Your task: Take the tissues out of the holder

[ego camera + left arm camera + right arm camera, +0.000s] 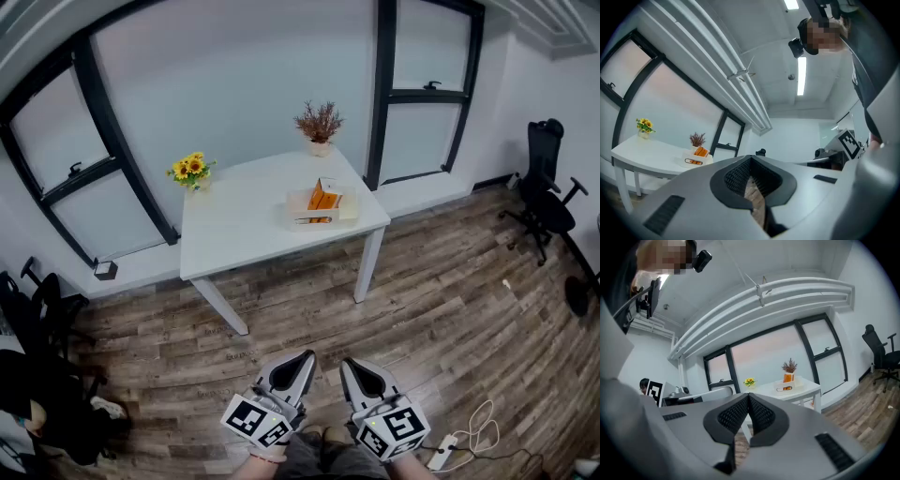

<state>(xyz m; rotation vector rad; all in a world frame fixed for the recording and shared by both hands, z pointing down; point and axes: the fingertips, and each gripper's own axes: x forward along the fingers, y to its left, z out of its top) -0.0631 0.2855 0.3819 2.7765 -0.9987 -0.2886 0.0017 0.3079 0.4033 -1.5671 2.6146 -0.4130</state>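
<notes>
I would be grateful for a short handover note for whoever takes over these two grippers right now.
Left gripper: shut, empty, held low by the person's body.
Right gripper: shut, empty, beside it.
The orange tissues stand in the cream rectangular holder on the white rectangular table, well ahead across the wooden floor.
Done: nothing; tissues untouched.
Left: walk up, grip the tissues, lift them out.

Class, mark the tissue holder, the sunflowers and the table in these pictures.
tissue holder [298,210]: head view, on its pale side wall.
sunflowers [190,168]: head view, on the yellow blooms.
table [239,220]: head view, on the bare top.
</notes>
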